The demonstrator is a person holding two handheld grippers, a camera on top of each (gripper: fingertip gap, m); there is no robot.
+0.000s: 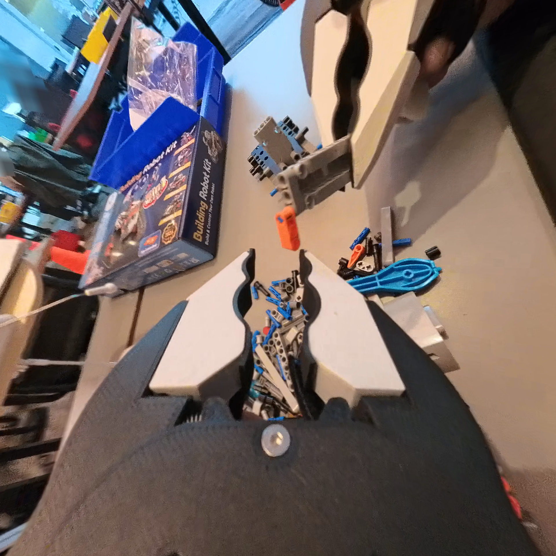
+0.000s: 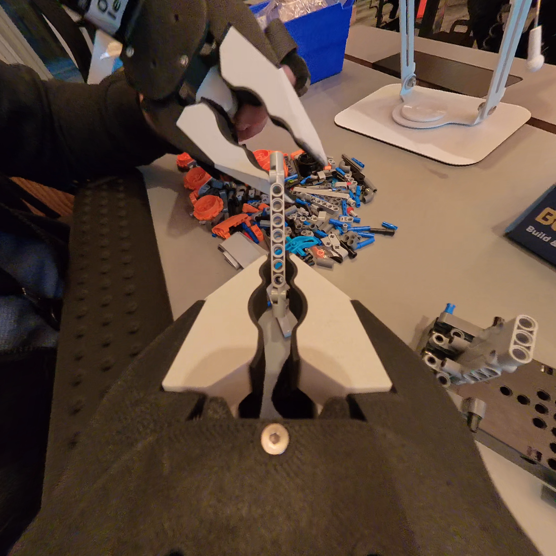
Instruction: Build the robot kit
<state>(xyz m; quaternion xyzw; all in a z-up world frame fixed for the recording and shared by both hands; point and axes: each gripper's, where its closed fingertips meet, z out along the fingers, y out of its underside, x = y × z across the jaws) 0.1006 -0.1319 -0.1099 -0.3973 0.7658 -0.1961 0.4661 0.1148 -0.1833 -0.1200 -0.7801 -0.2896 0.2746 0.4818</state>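
Right wrist view: the right gripper (image 2: 278,264), w/ pale grey fingers on a black printed body, is clamped on a long light-grey plastic beam w/ a row of round holes (image 2: 277,222). That beam sticks forward past the fingertips, over a heap of small orange, blue, grey & black building-toy parts (image 2: 301,210) on a grey tabletop (image 2: 436,240). A short grey connector piece hangs at the beam's near end, between the fingers.

The left gripper (image 2: 304,177) comes in from upper left, held by a person's hand in a black sleeve (image 2: 60,126). Its fingers are apart, tips down in the heap, one tip touching or just beside the beam's far end; can't tell which. A partly built grey & black block assembly (image 2: 481,349) sits at right, near a perforated metal plate (image 2: 526,409). A white stand base (image 2: 433,123) is farther back.

Left wrist view: the left gripper's tips are open above the same heap, w/ an orange rectangular block (image 1: 288,228) just ahead. A blue flat plastic tool (image 1: 397,276) lies right of it. A dark-blue printed kit box (image 1: 168,210) & a blue plastic bin (image 1: 168,120) sit at left.
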